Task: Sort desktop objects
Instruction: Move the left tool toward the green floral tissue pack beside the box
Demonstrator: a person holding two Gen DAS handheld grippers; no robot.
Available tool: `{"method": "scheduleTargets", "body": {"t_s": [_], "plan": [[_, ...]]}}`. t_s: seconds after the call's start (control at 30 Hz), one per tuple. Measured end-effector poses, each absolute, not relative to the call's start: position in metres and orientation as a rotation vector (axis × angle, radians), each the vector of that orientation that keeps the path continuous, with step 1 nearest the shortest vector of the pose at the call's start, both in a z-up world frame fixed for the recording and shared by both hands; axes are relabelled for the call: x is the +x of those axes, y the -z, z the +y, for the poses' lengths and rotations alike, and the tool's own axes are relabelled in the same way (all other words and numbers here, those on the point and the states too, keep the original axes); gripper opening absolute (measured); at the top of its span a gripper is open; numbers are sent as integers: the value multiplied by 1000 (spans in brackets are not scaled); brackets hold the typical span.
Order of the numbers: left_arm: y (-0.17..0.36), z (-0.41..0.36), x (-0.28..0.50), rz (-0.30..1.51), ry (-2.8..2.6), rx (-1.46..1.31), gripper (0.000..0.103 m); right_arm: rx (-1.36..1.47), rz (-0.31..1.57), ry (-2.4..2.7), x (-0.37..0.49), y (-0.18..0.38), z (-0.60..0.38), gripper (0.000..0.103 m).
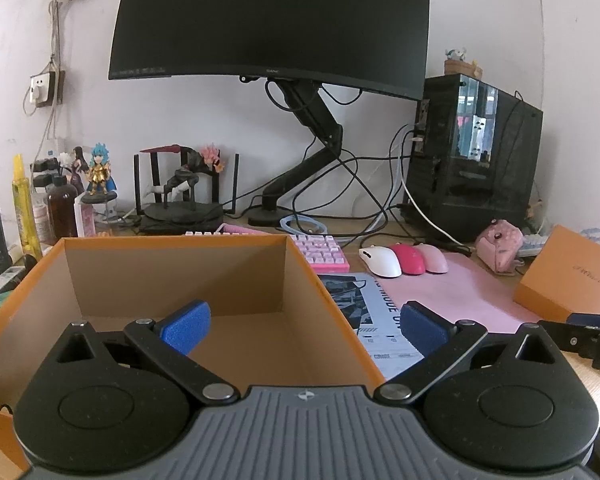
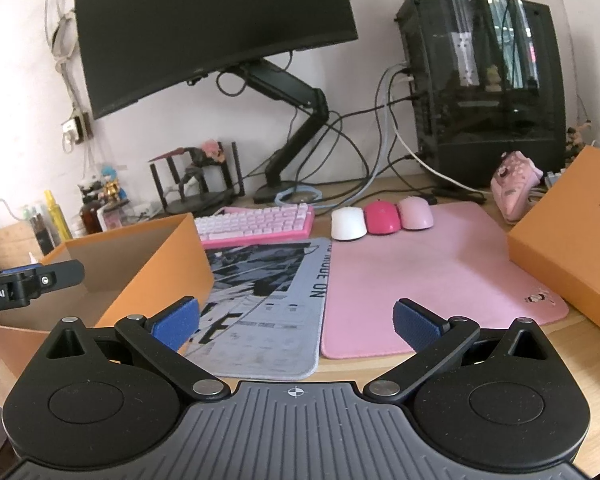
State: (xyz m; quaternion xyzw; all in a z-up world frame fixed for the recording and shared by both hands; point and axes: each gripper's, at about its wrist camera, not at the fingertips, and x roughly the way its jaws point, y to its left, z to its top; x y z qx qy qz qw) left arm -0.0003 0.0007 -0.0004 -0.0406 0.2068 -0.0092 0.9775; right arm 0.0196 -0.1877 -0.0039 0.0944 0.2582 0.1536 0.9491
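Left wrist: left claw (image 1: 305,322) wide, empty, straddling box (image 1: 312,280) wall | right claw (image 2: 296,322) wide, empty, above mats (image 2: 420,264)

"MODE ON" on grey desk mat (image 2: 268,280), "obot.AI" on left gripper (image 2: 28,282)

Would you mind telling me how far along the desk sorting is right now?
Nothing looks sorted yet: the open orange box shows only bare cardboard inside. Nothing is in hand; the left gripper and right gripper are both open. Left: white mouse, hot-pink mouse and pale pink mouse remain beside the keyboard.
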Motion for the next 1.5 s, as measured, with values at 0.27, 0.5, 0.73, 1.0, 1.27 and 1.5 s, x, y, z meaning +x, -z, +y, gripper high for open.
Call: {"method": "scheduleTargets", "body": {"t_s": [0.27, 0.5, 0.73, 1.0, 1.27, 1.5], "plan": [[17, 49, 2, 412, 49, -127, 103, 193, 524, -307, 20, -2, -175, 103], [18, 72, -6, 393, 38, -163, 103, 172, 495, -356, 18, -15, -164, 103], [17, 82, -10, 391, 64, -134, 103, 145, 486, -375, 20, -22, -148, 103], [21, 88, -10, 398, 67, -120, 103, 102, 483, -371, 23, -27, -133, 103], [18, 96, -19, 376, 113, 19, 103, 92, 470, -410, 21, -32, -118, 103], [7, 127, -36, 332, 117, 129, 103, 85, 471, -474, 19, -34, -91, 103]]}}
